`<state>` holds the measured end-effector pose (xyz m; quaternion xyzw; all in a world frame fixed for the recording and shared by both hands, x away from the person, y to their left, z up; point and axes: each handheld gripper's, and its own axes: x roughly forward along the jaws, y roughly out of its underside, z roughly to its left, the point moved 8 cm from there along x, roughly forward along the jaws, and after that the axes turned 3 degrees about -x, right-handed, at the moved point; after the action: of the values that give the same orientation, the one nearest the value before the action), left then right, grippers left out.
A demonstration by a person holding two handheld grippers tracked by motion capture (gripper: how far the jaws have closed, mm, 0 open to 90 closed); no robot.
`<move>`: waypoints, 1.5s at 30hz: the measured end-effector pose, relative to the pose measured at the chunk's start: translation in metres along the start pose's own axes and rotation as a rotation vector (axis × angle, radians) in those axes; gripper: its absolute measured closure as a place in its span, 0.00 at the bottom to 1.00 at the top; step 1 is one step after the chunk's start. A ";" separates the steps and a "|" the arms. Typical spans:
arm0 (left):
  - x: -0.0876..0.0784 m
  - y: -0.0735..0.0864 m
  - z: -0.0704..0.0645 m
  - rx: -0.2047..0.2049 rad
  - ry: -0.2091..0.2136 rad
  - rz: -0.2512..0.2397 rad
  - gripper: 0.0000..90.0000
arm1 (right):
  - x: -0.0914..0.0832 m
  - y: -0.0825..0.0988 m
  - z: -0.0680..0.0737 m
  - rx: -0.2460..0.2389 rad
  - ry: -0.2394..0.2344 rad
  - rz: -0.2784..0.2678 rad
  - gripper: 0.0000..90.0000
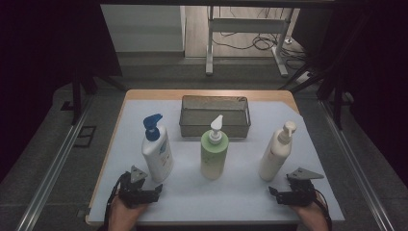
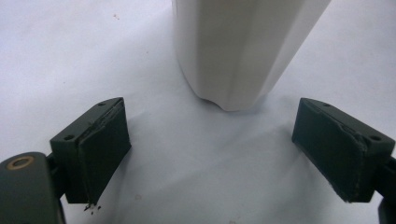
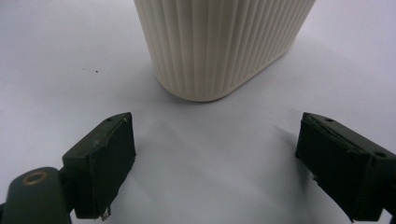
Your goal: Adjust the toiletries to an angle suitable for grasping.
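Three pump bottles stand upright on the white table cover. A white bottle with a blue pump [image 1: 157, 149] is at the left, a green one with a white pump [image 1: 214, 151] in the middle, a cream ribbed one [image 1: 277, 151] at the right. My left gripper [image 1: 156, 191] rests low just in front of the white bottle [image 2: 243, 51], open, nothing between its jaws. My right gripper [image 1: 274, 192] sits just in front of the cream bottle [image 3: 224, 46], also open and empty. Both bottles stand a short way beyond the fingertips, untouched.
A grey wire-mesh basket [image 1: 215, 129] stands behind the green bottle at the back of the table. The wooden table edge [image 1: 207, 94] runs behind it. Metal rails flank the table on both sides.
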<state>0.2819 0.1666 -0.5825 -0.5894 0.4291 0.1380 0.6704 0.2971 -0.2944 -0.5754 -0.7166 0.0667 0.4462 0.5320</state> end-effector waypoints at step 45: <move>0.000 0.000 0.000 -0.002 0.001 0.000 0.12 | -0.010 -0.009 0.011 0.000 -0.045 0.009 0.25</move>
<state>0.2820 0.1665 -0.5824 -0.5900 0.4292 0.1381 0.6698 0.2899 -0.2851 -0.5624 -0.7061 0.0581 0.4645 0.5312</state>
